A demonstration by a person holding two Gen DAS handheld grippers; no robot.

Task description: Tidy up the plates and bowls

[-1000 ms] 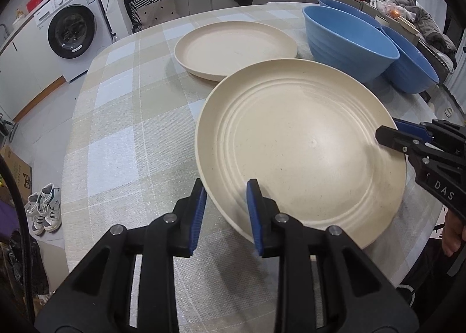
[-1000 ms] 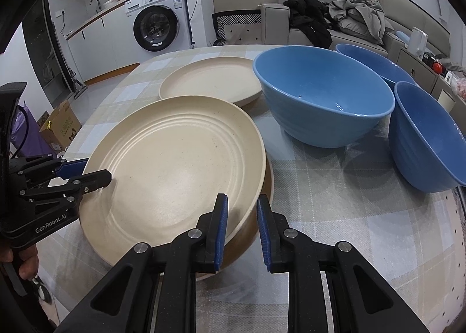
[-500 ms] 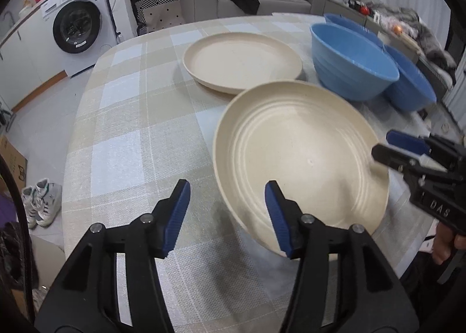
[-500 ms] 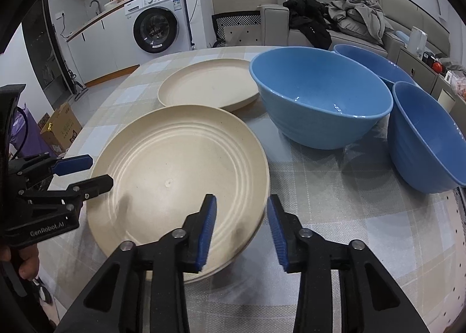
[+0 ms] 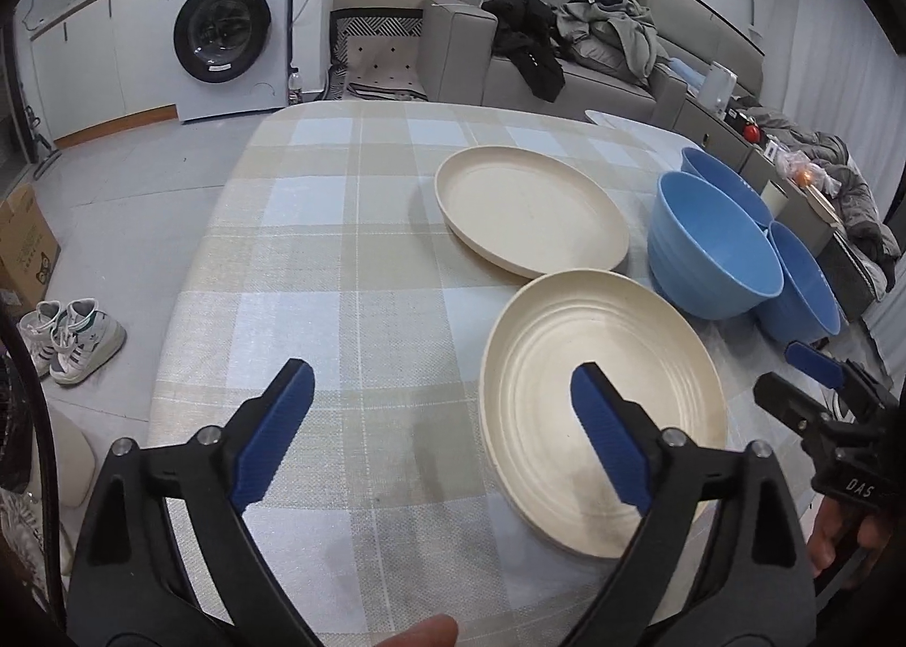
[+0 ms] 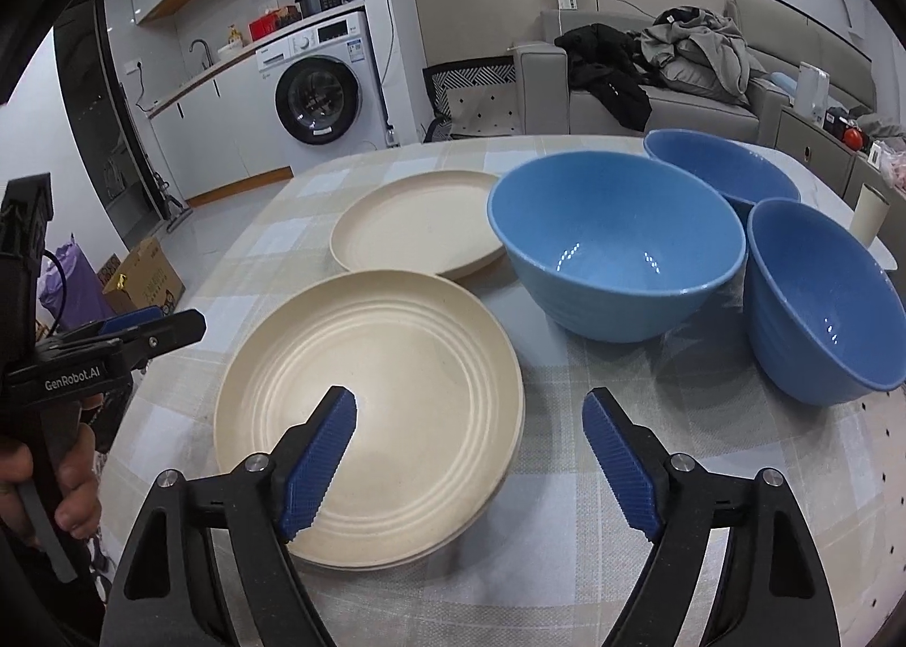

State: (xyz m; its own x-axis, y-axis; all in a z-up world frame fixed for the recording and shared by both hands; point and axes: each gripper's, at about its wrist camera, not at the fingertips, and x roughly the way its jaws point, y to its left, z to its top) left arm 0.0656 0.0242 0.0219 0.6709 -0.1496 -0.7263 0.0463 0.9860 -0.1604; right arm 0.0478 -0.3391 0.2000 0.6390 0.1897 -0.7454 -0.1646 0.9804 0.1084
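Cream plates: near stack, one behind; three blue bowls; both grippers' fingers just spread, empty.

Light: even, bright indoor light, cool white.
Shadows: soft, faint beside the blue bowl.
Glare: small highlights inside that bowl.
Focus: sharp, no motion blur.
Edges: strong fisheye bending, black corners.

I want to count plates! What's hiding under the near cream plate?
Another plate's rim peeks out beneath the top plate. The rest is covered, so I cannot tell if more lie under it.
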